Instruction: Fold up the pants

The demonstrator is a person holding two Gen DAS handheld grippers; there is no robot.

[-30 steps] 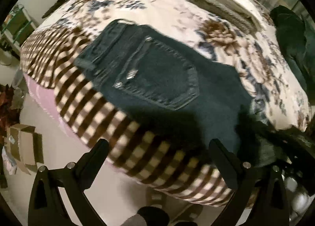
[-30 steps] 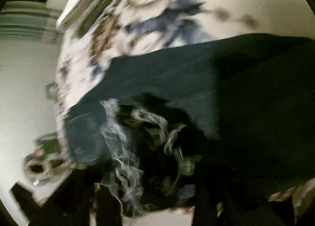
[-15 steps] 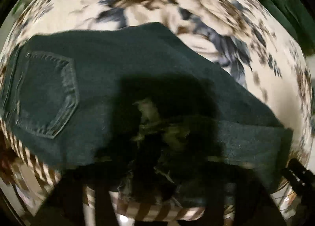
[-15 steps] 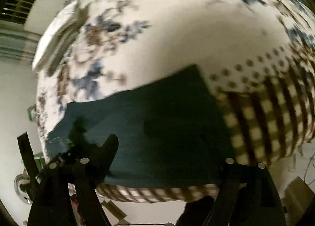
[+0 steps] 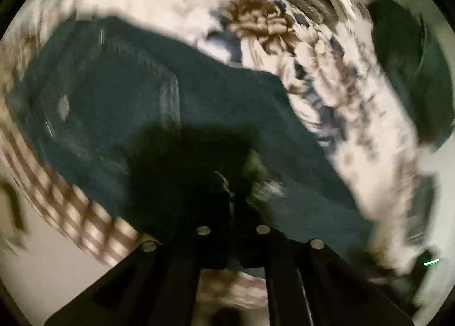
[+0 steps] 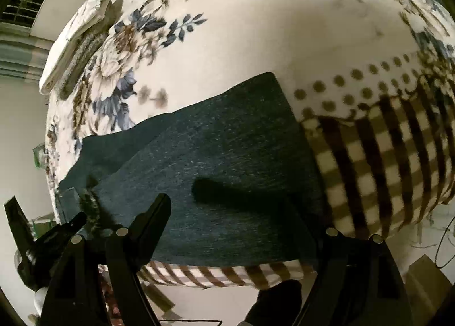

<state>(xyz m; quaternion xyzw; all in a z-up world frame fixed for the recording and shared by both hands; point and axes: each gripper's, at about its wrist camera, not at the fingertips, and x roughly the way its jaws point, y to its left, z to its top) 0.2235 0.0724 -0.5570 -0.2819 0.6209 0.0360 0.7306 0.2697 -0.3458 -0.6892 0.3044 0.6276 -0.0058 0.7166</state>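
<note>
Dark blue jeans (image 6: 216, 161) lie folded on a floral bedspread (image 6: 256, 27). In the blurred left wrist view the jeans (image 5: 119, 104) show a back pocket at left, and my left gripper (image 5: 231, 212) is shut on their frayed hem, with the fingers close together in shadow. In the right wrist view my right gripper (image 6: 227, 212) is open and empty, its fingers (image 6: 153, 212) spread above the near edge of the folded jeans. The left gripper (image 6: 51, 235) also shows at the lower left of that view.
A folded white and grey blanket (image 6: 76, 41) lies at the far side of the bed. A dark green garment (image 5: 409, 81) lies at the right. The bed's checked border (image 6: 384, 161) hangs over the edge, with floor and boxes below.
My left gripper shut on the frayed hem and is moving fast, blurring its view. My right gripper let go of the hem, opened and drew back over the jeans.
</note>
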